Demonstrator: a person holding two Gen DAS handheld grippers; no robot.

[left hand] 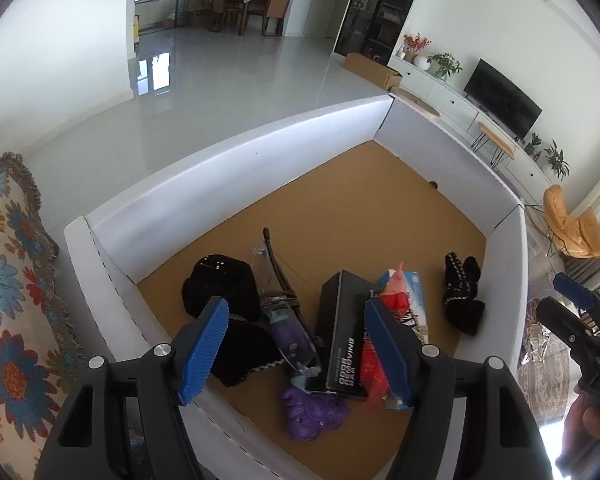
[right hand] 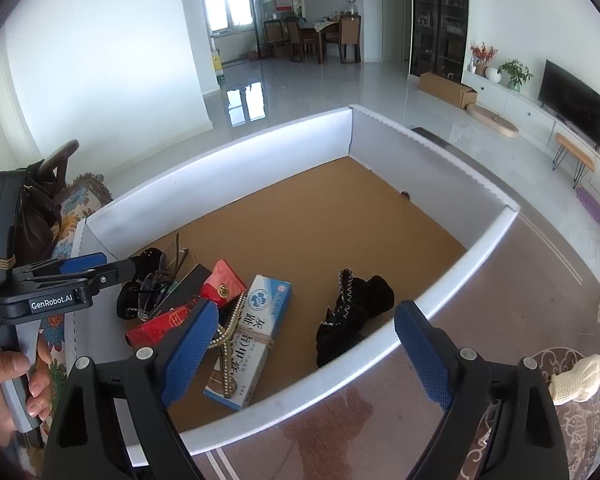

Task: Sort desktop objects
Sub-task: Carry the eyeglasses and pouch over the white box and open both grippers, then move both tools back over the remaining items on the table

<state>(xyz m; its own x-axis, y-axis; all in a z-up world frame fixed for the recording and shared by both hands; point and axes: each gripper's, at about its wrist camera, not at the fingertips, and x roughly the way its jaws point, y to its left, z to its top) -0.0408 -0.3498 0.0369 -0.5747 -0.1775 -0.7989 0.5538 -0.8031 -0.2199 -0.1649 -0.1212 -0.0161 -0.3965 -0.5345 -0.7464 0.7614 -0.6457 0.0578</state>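
A white-walled cardboard tray (left hand: 236,168) holds a pile of objects. In the left wrist view I see black cloth pouches (left hand: 224,292), glasses (left hand: 280,304), a black box (left hand: 342,328), a purple toy (left hand: 314,414), red packets (left hand: 370,360) and a black glove (left hand: 462,296). My left gripper (left hand: 296,352) is open and empty above the pile. In the right wrist view a white and blue box (right hand: 256,328) wears a bead necklace (right hand: 226,332), beside red packets (right hand: 220,284) and the black glove (right hand: 352,312). My right gripper (right hand: 308,352) is open and empty over the tray's near wall.
A floral cushion (left hand: 12,288) lies left of the tray. A brown patterned tabletop (right hand: 440,360) runs along the tray's right side with a white cloth item (right hand: 576,376) on it. The tray's far half (right hand: 320,216) is bare cardboard.
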